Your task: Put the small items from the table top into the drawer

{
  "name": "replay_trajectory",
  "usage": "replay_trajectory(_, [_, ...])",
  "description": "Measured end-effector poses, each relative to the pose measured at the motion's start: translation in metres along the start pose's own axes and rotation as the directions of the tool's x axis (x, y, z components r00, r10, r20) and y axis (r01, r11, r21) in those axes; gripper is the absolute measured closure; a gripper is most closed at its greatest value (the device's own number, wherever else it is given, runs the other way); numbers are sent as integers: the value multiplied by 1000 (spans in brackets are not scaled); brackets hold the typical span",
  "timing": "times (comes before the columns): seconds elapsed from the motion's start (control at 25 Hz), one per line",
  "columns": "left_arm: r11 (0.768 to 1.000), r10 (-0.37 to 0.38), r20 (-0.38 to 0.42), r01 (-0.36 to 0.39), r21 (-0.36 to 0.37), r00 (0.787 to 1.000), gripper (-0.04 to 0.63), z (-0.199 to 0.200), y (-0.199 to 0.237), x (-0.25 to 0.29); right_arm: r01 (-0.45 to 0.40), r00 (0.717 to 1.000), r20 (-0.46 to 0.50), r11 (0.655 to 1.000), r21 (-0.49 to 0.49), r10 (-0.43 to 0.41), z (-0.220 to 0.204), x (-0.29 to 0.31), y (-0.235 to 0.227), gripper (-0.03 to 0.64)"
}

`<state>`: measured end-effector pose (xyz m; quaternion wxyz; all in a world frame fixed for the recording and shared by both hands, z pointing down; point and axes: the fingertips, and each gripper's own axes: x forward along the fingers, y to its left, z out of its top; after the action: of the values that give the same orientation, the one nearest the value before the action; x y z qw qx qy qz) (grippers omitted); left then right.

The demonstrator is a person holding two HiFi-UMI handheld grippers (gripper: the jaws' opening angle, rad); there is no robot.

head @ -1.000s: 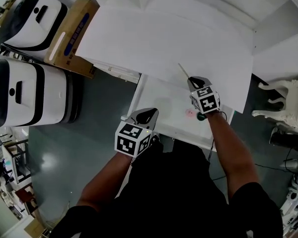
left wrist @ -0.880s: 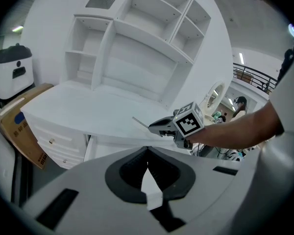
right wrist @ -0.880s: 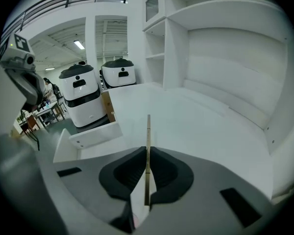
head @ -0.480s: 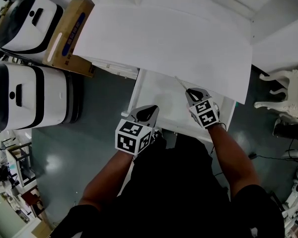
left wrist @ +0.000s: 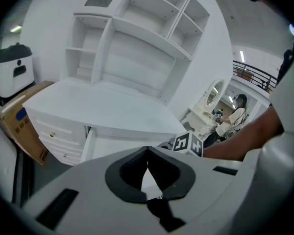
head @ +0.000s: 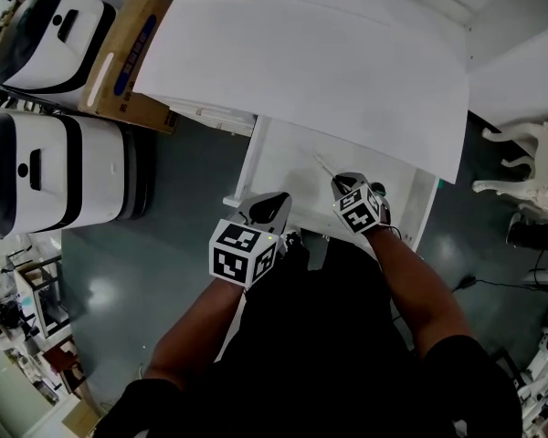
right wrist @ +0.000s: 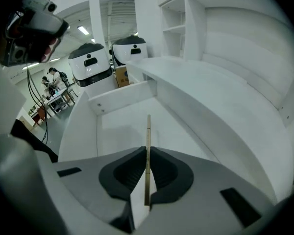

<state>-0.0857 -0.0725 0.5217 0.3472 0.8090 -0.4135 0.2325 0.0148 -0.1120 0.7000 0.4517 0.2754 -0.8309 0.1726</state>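
Right tool (right wrist: 147,176): clamped on a thin wooden stick (right wrist: 148,136), poised over the open drawer (right wrist: 118,127) beneath the bench (head: 301,71) top. Left tool (left wrist: 147,164): closed, empty, by the drawer's front corner. Step in hand: depositing the stick. Next move, probably: lowering into the drawer, then opening to release.

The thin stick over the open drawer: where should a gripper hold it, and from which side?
Grip the stick near its rear end, pads across its thin width, as the right gripper does now. It is slim and straight, so approach along its length, leaving the tip free over the drawer.
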Motion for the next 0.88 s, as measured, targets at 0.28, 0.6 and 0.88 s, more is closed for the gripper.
replay_trajectory(0.28, [1000,9,-20,-9,-3,1000,592,-12,-1,-6,6,997,-83,1000,13,-5,-23,31,7,572])
replay_trajectory(0.6, [1000,6,-41,-6,-1,999,592,-22,-4,-3,18,990,-140,999,41,-12,-46,48,5,572])
replay_trajectory(0.88, [1000,5,-56,-5,-2,998,592,-27,-8,0,4,987,-164,999,45,3,-55,56,10,571])
